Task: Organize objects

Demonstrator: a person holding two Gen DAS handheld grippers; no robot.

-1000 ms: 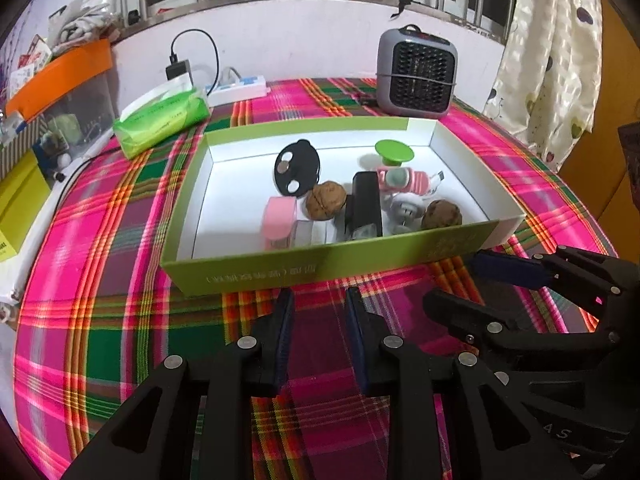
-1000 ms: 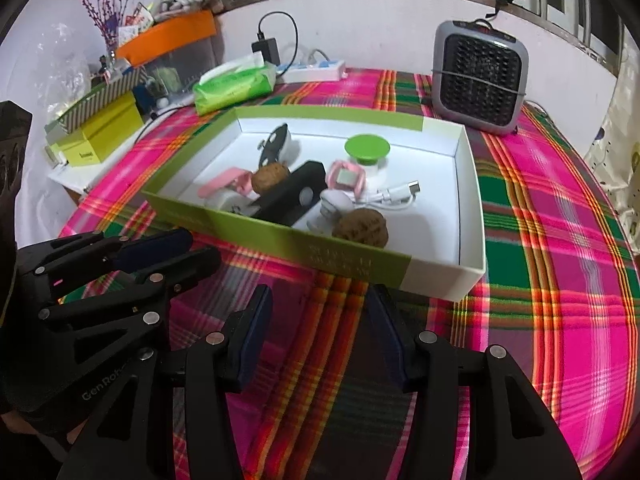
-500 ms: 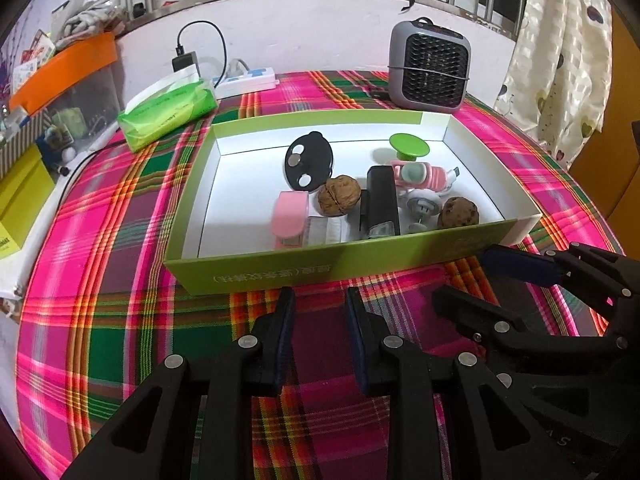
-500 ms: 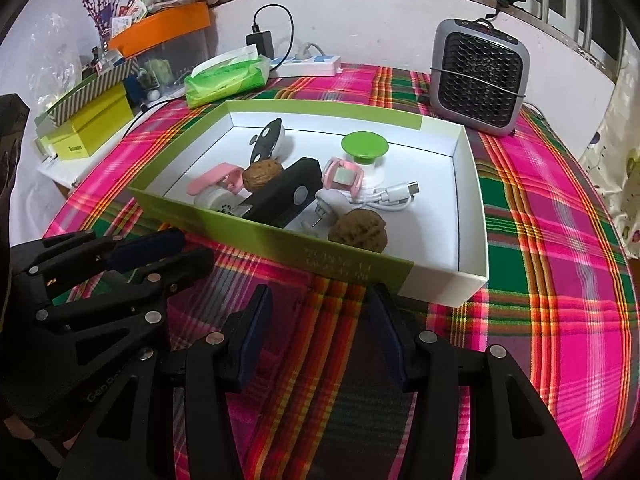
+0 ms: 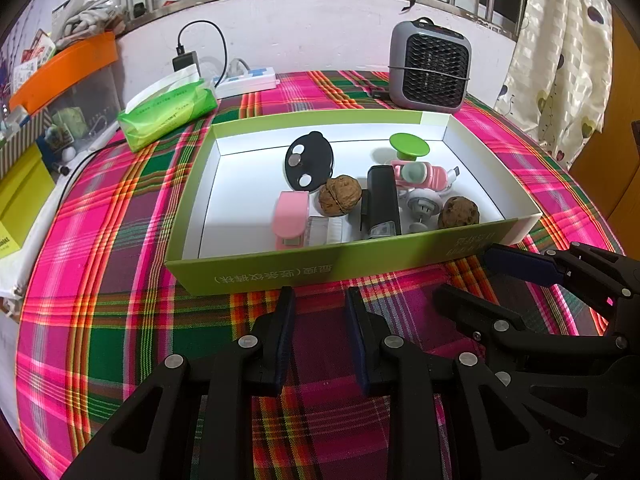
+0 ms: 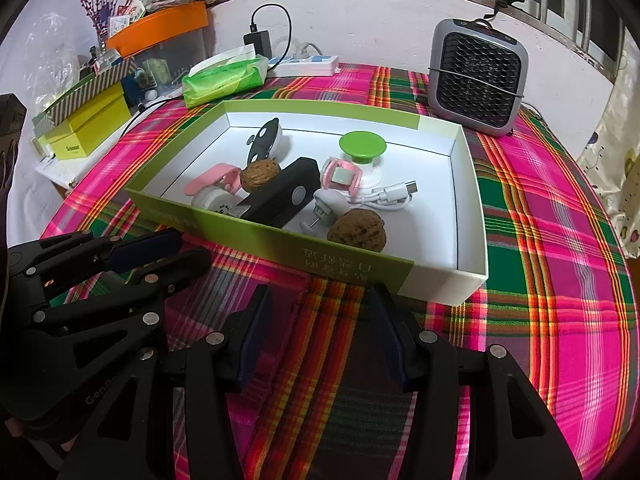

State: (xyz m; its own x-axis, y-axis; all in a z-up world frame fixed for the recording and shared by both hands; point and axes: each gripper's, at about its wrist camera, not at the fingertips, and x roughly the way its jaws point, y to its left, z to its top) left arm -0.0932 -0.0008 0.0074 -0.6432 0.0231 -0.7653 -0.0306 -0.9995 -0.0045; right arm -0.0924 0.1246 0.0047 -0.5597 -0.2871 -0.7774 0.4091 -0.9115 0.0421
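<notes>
- The desk (image 5: 100, 280), covered in a pink, green and orange plaid cloth, carried everything; both tools hovered over its near part, angled downward toward the box.
- The green box (image 5: 340, 268), white inside, sat in the middle of the desk, its near wall just beyond both sets of fingertips.
- The right hand-held gripper (image 6: 318, 320) pointed down at the cloth in front of the box's near right corner, its jaws set wide apart with only cloth between them.
- The left hand-held gripper (image 5: 318, 316) pointed down the same way beside it, before the near wall; its jaws stood narrower and were opening, nothing between them.
- The task's small things lay inside the box, bunched toward its near half: a black rectangular device (image 5: 380, 204), a pink clip (image 5: 292, 216), a black-and-white round piece (image 5: 308, 160), a green-topped knob (image 5: 409, 146), a pink-and-white gadget (image 5: 420, 174) and two walnuts (image 5: 340, 195).
</notes>
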